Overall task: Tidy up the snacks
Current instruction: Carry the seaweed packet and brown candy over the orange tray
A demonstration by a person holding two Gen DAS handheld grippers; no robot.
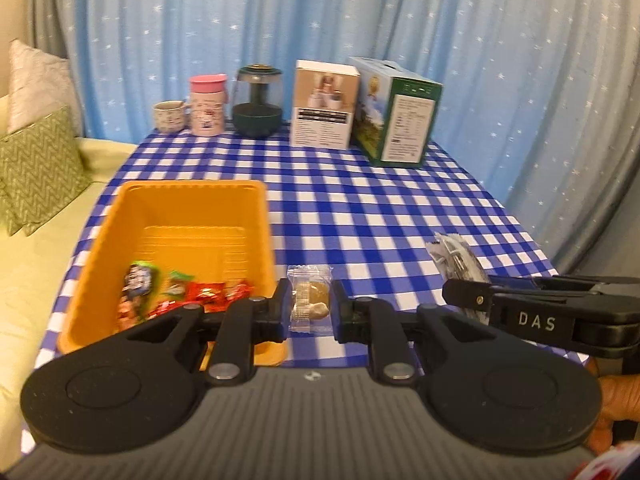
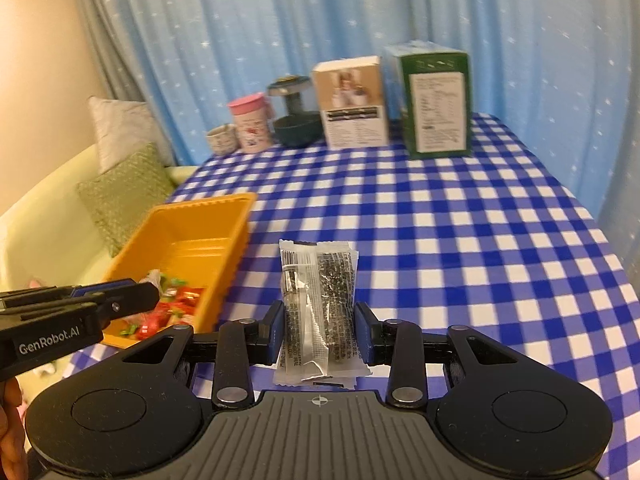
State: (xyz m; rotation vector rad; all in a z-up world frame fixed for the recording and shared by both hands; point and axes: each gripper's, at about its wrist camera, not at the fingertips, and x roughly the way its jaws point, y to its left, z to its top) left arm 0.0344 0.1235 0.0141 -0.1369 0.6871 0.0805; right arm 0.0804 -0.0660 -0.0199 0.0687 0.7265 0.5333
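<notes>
My left gripper [image 1: 311, 306] is shut on a clear-wrapped biscuit packet [image 1: 310, 296], held just right of the orange bin [image 1: 256, 216]. The bin holds several wrapped candies [image 1: 176, 292], red and green. My right gripper [image 2: 319, 330] is shut on a clear packet with black print [image 2: 318, 304] and holds it above the checked tablecloth. In the left wrist view the right gripper [image 1: 464, 296] shows at the right with its packet [image 1: 454, 256]. In the right wrist view the left gripper [image 2: 132, 296] shows at the left, over the bin [image 2: 236, 232] and its candies [image 2: 168, 308].
At the table's far edge stand a small cup [image 1: 171, 116], a pink tumbler [image 1: 207, 105], a dark glass jar [image 1: 258, 101], a white box [image 1: 324, 104] and a green box [image 1: 396, 112]. A sofa with cushions [image 1: 36, 168] lies left; blue curtains hang behind.
</notes>
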